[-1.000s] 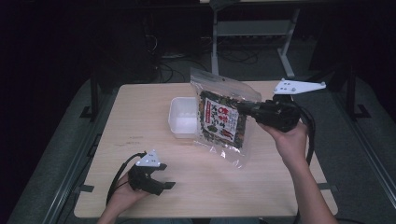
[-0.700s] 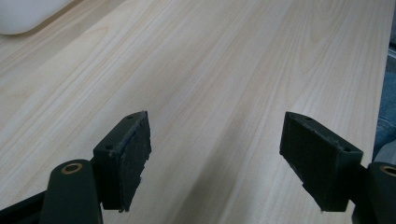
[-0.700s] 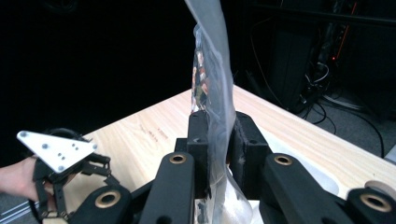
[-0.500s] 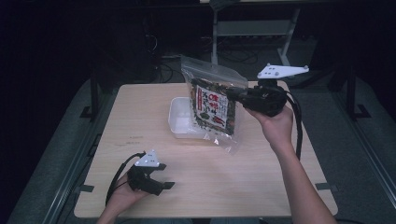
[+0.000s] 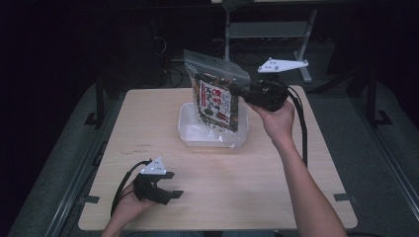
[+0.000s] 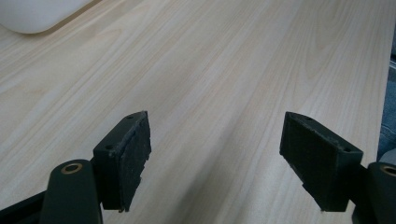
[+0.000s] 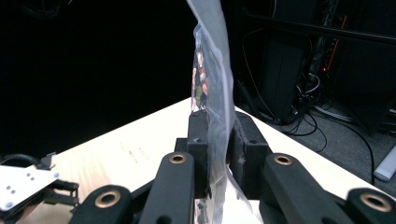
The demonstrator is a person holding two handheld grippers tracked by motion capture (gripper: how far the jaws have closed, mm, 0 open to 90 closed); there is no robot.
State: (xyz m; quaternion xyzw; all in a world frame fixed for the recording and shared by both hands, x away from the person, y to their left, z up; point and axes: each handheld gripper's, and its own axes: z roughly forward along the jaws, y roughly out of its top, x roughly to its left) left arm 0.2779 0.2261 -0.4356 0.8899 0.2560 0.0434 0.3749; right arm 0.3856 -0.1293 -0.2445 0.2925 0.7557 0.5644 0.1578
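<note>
A clear zip bag (image 5: 217, 94) holding a dark printed packet hangs upright above a white plastic tub (image 5: 193, 134) on the wooden table (image 5: 276, 182). My right gripper (image 5: 243, 94) is shut on the bag's right edge; in the right gripper view the clear plastic (image 7: 216, 93) is pinched between the two pads, at the right gripper (image 7: 219, 140). My left gripper (image 5: 168, 186) rests near the table's front left, held by a hand. Its jaws stand wide open over bare wood in the left gripper view, at the left gripper (image 6: 215, 154), with nothing between them.
A corner of the white tub (image 6: 32, 16) shows at the top left of the left gripper view. Beyond the table's far edge stand a metal frame (image 5: 267, 29) and cables on a dark floor. The left gripper (image 7: 28, 186) lies low in the right gripper view.
The right gripper has carried the bag leftward and higher, turning it upright over the tub. The left gripper has stayed put.
</note>
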